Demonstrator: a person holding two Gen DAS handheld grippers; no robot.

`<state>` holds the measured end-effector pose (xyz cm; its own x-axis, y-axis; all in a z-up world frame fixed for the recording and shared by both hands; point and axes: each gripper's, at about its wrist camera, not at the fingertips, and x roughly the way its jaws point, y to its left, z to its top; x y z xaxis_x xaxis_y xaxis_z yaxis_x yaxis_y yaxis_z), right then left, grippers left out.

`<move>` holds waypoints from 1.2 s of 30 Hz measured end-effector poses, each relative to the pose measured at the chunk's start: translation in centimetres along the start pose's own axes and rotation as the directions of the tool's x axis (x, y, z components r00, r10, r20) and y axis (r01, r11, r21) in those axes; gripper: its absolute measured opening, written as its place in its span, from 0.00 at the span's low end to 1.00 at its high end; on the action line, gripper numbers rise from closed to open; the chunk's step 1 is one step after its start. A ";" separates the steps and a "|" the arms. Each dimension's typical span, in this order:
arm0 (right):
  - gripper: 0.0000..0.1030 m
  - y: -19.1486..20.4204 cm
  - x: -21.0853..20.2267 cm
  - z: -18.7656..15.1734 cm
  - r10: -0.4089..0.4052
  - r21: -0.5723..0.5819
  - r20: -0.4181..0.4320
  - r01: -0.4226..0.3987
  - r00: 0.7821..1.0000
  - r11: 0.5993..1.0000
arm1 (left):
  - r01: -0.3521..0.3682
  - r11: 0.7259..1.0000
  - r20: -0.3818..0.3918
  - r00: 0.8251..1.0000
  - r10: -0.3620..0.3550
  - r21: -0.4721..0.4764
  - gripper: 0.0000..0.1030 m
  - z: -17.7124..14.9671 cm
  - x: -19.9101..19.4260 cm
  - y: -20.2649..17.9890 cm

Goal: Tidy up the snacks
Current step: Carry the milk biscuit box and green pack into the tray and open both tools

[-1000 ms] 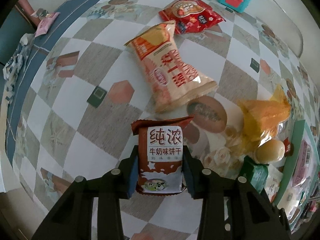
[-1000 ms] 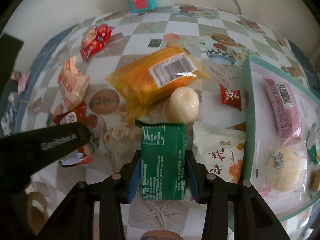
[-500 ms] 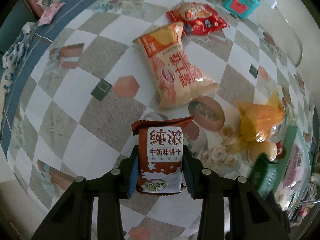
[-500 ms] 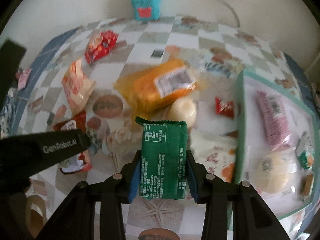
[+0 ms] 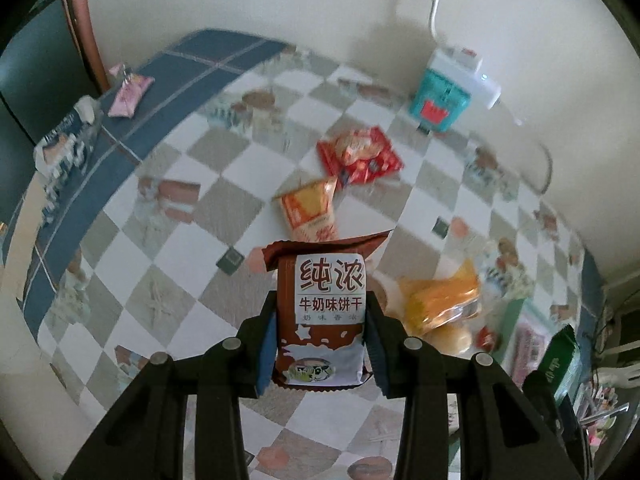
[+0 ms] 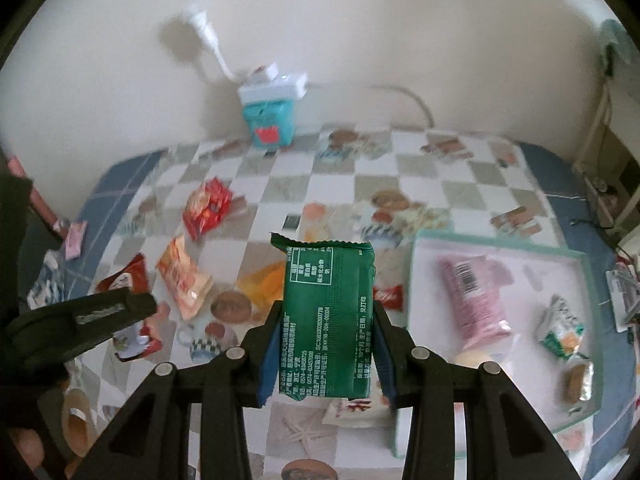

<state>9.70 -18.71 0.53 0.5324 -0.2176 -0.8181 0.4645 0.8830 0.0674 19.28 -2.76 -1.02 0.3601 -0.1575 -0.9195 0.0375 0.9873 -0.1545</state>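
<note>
My left gripper (image 5: 320, 344) is shut on a brown biscuit pack (image 5: 324, 312) with a white label, held well above the checked tablecloth. My right gripper (image 6: 326, 344) is shut on a green snack pack (image 6: 328, 320), also lifted off the table. In the right wrist view the left gripper (image 6: 120, 308) with its brown pack (image 6: 124, 280) shows at the left edge. The green pack (image 5: 560, 360) shows at the right edge of the left wrist view. A white tray with a green rim (image 6: 496, 240) lies at the right and holds a pink pack (image 6: 476, 300) and small snacks.
On the cloth lie a red pack (image 5: 356, 156), an orange-white bag (image 5: 312, 208), a yellow bag (image 5: 440, 296) and a round bun (image 5: 452, 338). A teal box (image 6: 270, 120) with a white cable stands by the wall. A white pack (image 6: 356, 412) lies beside the tray.
Both grippers have risen with their packs and tilted up, so the table looks smaller and the wall has come into view. Both packs stay gripped.
</note>
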 end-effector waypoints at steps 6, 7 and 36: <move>0.41 -3.3 -1.3 0.5 -0.018 0.056 0.020 0.016 1.000 0.998 | 0.012 1.000 0.046 0.999 -0.013 0.023 0.40 -0.3 -2.0 -1.8; 0.41 -4.0 -1.4 0.5 -0.024 0.069 0.019 0.022 1.000 0.997 | 0.014 0.999 0.049 0.999 -0.015 0.030 0.40 -0.4 -2.2 -2.2; 0.41 -23.2 -2.7 -1.0 -0.123 0.402 0.010 0.109 0.992 0.909 | 0.067 0.893 0.036 0.995 -0.092 0.444 0.40 -8.6 -2.7 -22.2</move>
<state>-3.18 -38.21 0.58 0.4780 -0.3291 -0.8144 0.7650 0.6117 0.2018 9.49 -24.41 1.83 0.3888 -0.2473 -0.8875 0.4716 0.8809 -0.0388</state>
